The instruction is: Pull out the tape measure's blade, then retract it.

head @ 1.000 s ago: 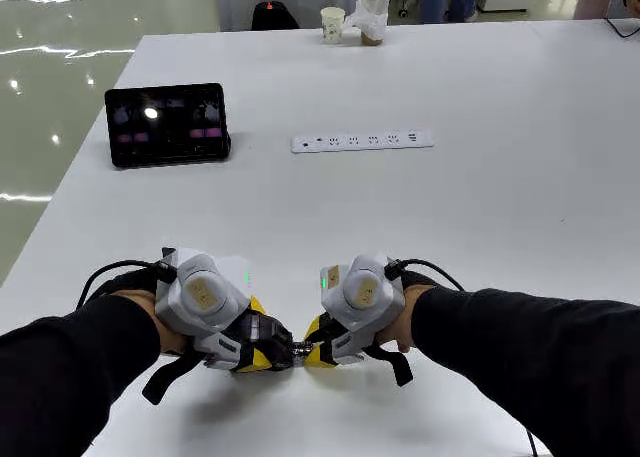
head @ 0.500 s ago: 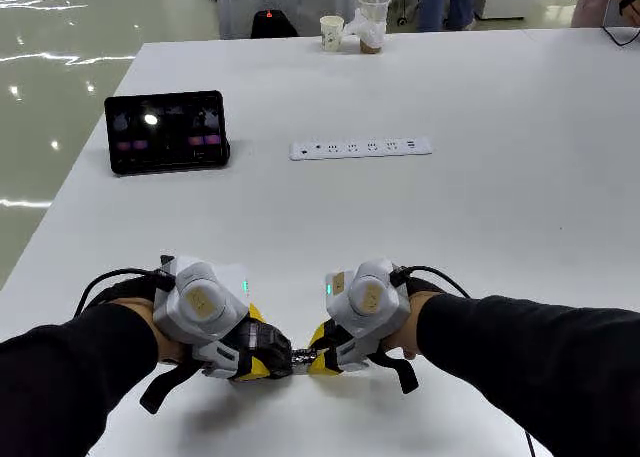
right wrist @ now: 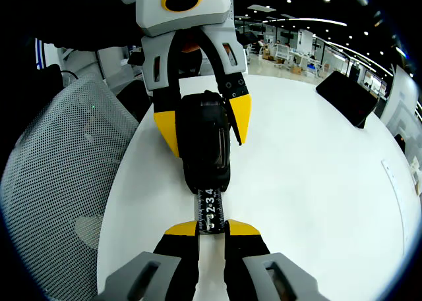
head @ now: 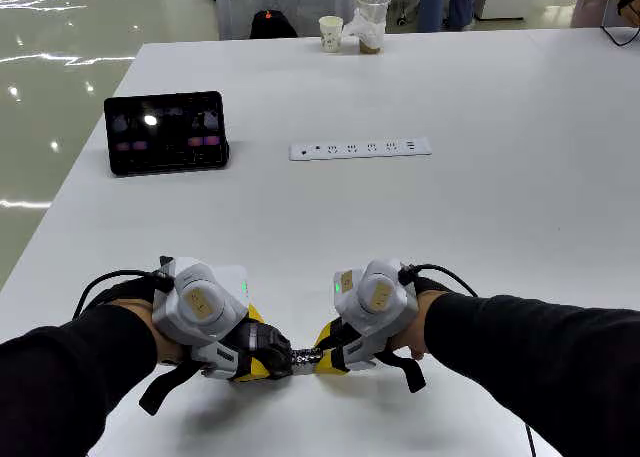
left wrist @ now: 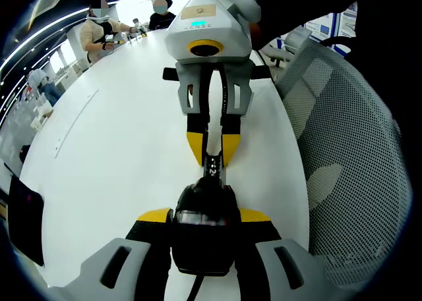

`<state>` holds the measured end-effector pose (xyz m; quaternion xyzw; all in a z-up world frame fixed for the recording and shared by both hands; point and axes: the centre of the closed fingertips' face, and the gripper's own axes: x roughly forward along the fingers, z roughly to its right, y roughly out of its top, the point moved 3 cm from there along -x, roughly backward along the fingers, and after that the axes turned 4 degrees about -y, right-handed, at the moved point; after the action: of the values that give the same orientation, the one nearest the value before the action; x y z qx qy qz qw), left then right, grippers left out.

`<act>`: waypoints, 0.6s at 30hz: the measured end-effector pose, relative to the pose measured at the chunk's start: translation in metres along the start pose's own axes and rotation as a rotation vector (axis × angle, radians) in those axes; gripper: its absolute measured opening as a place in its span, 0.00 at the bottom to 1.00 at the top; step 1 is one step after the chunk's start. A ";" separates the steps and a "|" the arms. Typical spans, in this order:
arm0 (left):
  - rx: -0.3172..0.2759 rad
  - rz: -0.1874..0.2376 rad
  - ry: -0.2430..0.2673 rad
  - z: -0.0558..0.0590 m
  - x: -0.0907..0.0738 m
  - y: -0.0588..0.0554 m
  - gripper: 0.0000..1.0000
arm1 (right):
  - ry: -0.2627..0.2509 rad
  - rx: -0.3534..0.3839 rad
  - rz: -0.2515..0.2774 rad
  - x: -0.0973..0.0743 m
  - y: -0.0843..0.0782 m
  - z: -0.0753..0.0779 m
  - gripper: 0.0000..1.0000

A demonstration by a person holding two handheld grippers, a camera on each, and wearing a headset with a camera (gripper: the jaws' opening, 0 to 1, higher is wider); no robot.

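Gripping the tape measure by its black case (left wrist: 204,232), the left gripper (head: 258,355) is clamped around it, held low over the white table (head: 480,177) near the person's edge. A short bit of blade (right wrist: 210,210) is drawn out, numbers 2, 3, 4 readable, and its end is pinched by the right gripper (right wrist: 211,227), jaws pressed onto it. Both grippers are pointed tip to tip, just apart. A tablet (head: 166,127) and power strip (head: 360,148) are parked farther back.
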<state>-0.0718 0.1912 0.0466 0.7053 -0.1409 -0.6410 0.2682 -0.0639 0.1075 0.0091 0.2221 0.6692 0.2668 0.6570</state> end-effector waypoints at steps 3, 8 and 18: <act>0.000 -0.001 0.000 0.000 0.000 0.000 0.31 | 0.000 -0.002 -0.003 -0.001 -0.002 0.000 0.11; 0.001 -0.003 0.000 0.000 -0.001 0.000 0.31 | -0.005 -0.001 -0.002 -0.004 -0.005 0.001 0.11; 0.000 -0.004 0.002 0.000 -0.001 0.000 0.31 | -0.008 0.006 -0.007 -0.005 -0.008 0.002 0.11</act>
<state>-0.0716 0.1920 0.0470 0.7062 -0.1395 -0.6407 0.2670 -0.0611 0.0980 0.0078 0.2227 0.6680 0.2615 0.6601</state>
